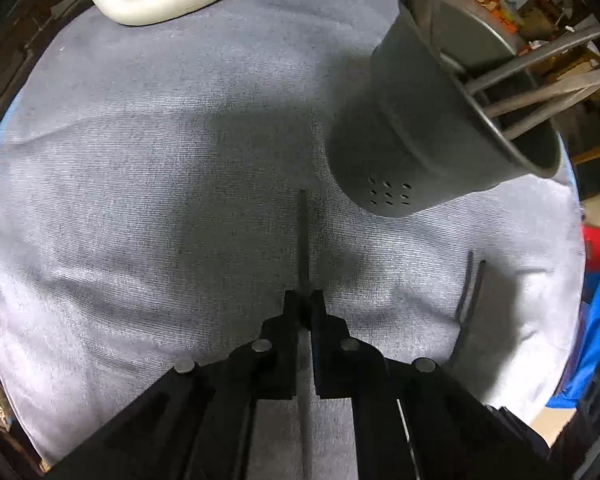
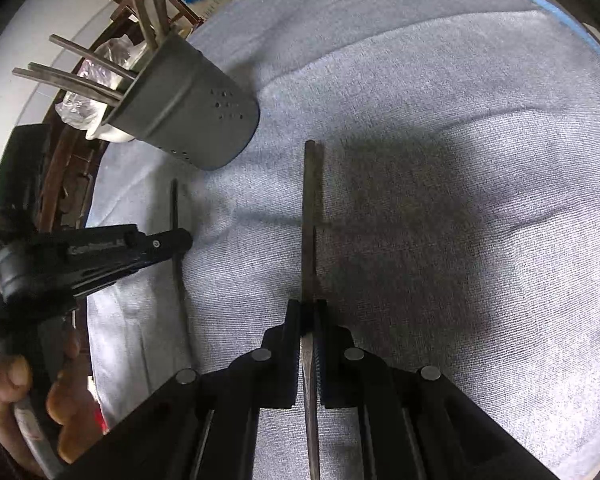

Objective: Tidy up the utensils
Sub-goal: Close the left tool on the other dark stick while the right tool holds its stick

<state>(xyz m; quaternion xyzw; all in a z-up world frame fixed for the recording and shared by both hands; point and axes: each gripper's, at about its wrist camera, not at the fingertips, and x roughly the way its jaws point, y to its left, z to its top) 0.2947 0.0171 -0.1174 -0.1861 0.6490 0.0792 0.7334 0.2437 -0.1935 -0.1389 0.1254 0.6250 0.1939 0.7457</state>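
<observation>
Two tools, each clamped on own utensil handle: left tool (image 1: pixel 305 300) pinching thin utensil (image 1: pixel 303 236), right tool (image 2: pixel 309 308) pinching flat utensil (image 2: pixel 311 216), both low over cloth-covered counter (image 2: pixel 460 120). Caddy (image 2: pixel 192 108) at 10 o'clock from right tool, already holding several; mid-handle grips likely suit dropping in upright.

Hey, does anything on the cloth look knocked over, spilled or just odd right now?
Nothing stands out. The gray utensil holder stands on the cloth with utensils inside; its lean looks like lens distortion. Each gripper, left and right, is shut on a utensil.

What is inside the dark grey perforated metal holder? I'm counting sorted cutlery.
Several metal utensil handles stick out of the dark grey perforated metal holder. Their working ends are hidden by its wall.
</observation>
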